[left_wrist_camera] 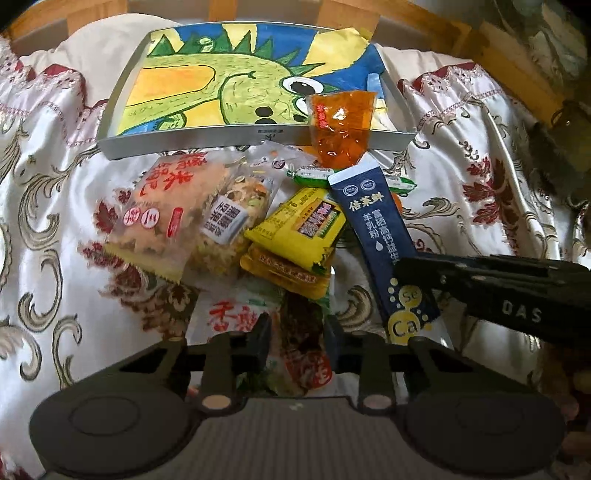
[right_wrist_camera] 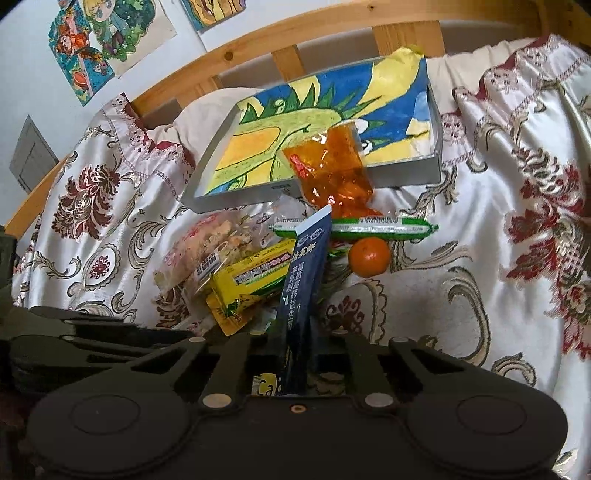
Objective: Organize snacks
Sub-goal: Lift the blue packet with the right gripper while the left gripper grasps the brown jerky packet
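Right gripper [right_wrist_camera: 295,354] was clamped on the navy milk-powder sachet [right_wrist_camera: 304,291], held upright above the snack pile. Left gripper [left_wrist_camera: 297,332] gripped a red-printed snack packet [left_wrist_camera: 301,343]. Yellow packets [left_wrist_camera: 299,229] and the mandarin [right_wrist_camera: 369,256] crowded beyond; the orange jelly pouch [left_wrist_camera: 341,125] overhung the tray rim [left_wrist_camera: 221,138]. The bedspread [right_wrist_camera: 498,258] lay bare rightward.

We see a home bedroom: floral satin bedspread [right_wrist_camera: 498,229] ahead of the claws, wooden slatted headboard [right_wrist_camera: 295,40] beyond, children's drawings [right_wrist_camera: 107,33] taped upper left.
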The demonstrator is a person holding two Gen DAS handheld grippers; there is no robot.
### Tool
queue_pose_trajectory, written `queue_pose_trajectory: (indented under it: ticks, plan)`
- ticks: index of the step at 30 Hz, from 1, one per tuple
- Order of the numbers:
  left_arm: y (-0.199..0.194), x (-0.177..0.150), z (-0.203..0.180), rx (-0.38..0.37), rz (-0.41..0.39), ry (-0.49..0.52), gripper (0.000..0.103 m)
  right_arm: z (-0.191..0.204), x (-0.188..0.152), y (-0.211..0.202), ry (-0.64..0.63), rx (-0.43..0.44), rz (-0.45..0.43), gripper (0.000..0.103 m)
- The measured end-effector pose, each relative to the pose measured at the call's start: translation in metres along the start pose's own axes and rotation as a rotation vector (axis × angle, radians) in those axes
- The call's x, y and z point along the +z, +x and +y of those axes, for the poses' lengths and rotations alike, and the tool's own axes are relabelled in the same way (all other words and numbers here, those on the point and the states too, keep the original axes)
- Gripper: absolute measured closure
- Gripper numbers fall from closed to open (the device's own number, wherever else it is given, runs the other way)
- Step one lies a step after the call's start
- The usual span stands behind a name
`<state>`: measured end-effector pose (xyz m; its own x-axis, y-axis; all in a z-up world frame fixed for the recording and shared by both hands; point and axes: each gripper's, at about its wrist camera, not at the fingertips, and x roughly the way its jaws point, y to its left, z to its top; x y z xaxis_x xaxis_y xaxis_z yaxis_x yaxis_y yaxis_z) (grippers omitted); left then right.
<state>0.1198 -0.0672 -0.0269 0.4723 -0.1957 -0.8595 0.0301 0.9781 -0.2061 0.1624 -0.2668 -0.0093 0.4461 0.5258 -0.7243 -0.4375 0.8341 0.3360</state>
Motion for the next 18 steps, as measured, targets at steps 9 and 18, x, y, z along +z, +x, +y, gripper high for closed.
queue_pose_trajectory:
  ticks: [9,18]
  plan:
    - [-0.013,-0.017,-0.004,-0.008,-0.024,0.037,0.072,0.003,0.001,-0.007,-0.027,-0.025,-0.036,0.094]
    - [-0.026,-0.022,-0.003,-0.008,-0.07,0.045,0.079,0.008,0.0,-0.012,-0.066,-0.036,-0.066,0.095]
